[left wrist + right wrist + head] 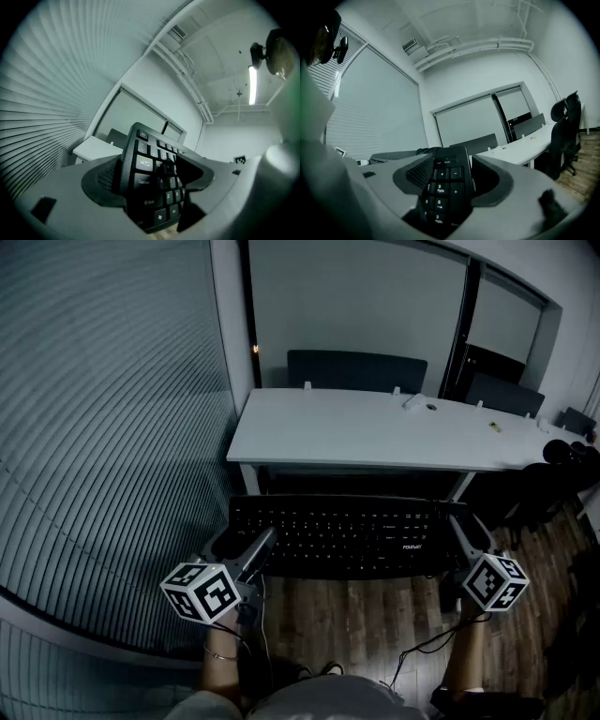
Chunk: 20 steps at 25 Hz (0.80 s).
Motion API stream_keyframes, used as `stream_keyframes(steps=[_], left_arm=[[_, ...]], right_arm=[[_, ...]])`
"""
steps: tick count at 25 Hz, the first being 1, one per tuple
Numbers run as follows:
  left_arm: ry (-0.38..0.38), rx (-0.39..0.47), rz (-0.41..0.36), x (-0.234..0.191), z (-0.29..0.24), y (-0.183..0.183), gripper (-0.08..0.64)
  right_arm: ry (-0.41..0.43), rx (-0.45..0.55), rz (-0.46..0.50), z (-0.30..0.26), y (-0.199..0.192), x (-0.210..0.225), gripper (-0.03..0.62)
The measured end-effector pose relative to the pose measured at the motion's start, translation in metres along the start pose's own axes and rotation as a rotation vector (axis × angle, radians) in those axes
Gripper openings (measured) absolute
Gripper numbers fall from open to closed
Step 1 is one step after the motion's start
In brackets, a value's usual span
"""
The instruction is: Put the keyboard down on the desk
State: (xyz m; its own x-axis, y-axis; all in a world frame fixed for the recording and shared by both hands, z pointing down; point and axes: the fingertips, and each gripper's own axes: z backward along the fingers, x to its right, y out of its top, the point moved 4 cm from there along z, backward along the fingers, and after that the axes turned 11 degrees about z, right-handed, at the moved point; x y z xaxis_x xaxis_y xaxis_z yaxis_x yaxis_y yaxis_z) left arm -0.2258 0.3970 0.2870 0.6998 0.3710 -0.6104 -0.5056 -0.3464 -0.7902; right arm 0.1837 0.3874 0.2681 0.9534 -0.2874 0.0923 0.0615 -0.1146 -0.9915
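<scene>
Black full-size keyboard is not on the desk. It's held in the air by both ends, keys up, roughly level, with its long side parallel to the near edge of the long white desk. In the head view it sits just in front of that edge, over the dark wood-plank floor.

Left gripper: jaws clamped on the keyboard's left end. Its own view shows the Caps/Shift end of the board wedged between the two pads, one pad on the key face and one on the underside.

Right gripper: jaws clamped on the right end. The numpad block sits between the pads, gripped the same way across the board's thickness.

The two marker cubes, left and right, sit on the person's side of the jaws. The person's bare forearms show below them.

Desk top: a few small items toward the far right, too small to identify. A row of dark chair backs stands behind the desk. Grey slatted blinds cover the left wall. A black office chair stands near the desk's end in the right gripper view.
</scene>
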Motion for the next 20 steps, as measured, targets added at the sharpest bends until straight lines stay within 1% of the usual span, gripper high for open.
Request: stream_keyframes(steps=[5, 9, 14, 20], left_arm=[[0.004, -0.009, 0.017, -0.001, 0.001, -0.004, 0.353], [0.01, -0.015, 0.018, -0.01, 0.006, 0.001, 0.353], [0.019, -0.02, 0.011, 0.006, 0.013, 0.011, 0.352], [0.017, -0.028, 0.009, -0.006, 0.013, 0.011, 0.344]], right_arm=[[-0.006, -0.006, 0.011, 0.002, -0.002, 0.001, 0.244], [-0.009, -0.009, 0.013, -0.001, -0.003, -0.011, 0.244], [-0.011, -0.004, -0.002, 0.01, 0.01, -0.011, 0.245], [-0.022, -0.014, -0.019, 0.009, -0.001, -0.017, 0.245]])
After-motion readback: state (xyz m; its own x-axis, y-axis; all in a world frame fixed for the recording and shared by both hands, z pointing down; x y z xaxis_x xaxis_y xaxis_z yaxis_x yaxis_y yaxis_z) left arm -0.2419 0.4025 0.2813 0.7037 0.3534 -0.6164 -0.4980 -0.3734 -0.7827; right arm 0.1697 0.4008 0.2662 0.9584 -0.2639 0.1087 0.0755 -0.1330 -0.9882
